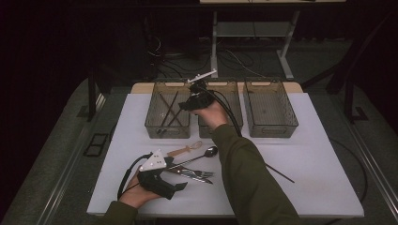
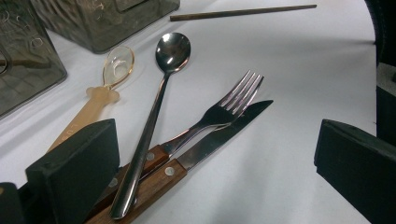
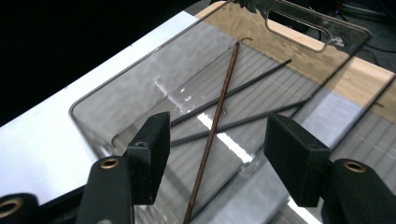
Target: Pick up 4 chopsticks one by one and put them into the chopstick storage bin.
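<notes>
The work in hand is sorting cutlery from the white table (image 1: 305,154) into three clear bins at its far side, and this moment looks like the end of one drop. The right gripper (image 1: 191,104) hangs over the left bin (image 1: 167,127), near the wall it shares with the middle bin (image 1: 220,129); in the right gripper view its jaws stand apart with nothing pinched, and a brown chopstick (image 3: 215,122) lies on the floor of the bin below them, across two darker chopsticks (image 3: 233,91). So I judge that this stick is placed and the right hand is free. The left gripper (image 1: 176,186) rests low at the near side with its jaws spread wide, holding nothing, just before the pile that waits: a steel spoon (image 2: 154,109), a fork (image 2: 224,105), a knife (image 2: 219,137) with wooden handle, and a small translucent spoon (image 2: 105,88). One more chopstick (image 1: 280,173) lies alone on the table, beside the right sleeve. The next move calls for the right hand to come back for this stick, or for the left jaws to close on one piece of the pile. The translucent spoon seems to carry faint letters on its handle, but I cannot read them; no other writing shows.
</notes>
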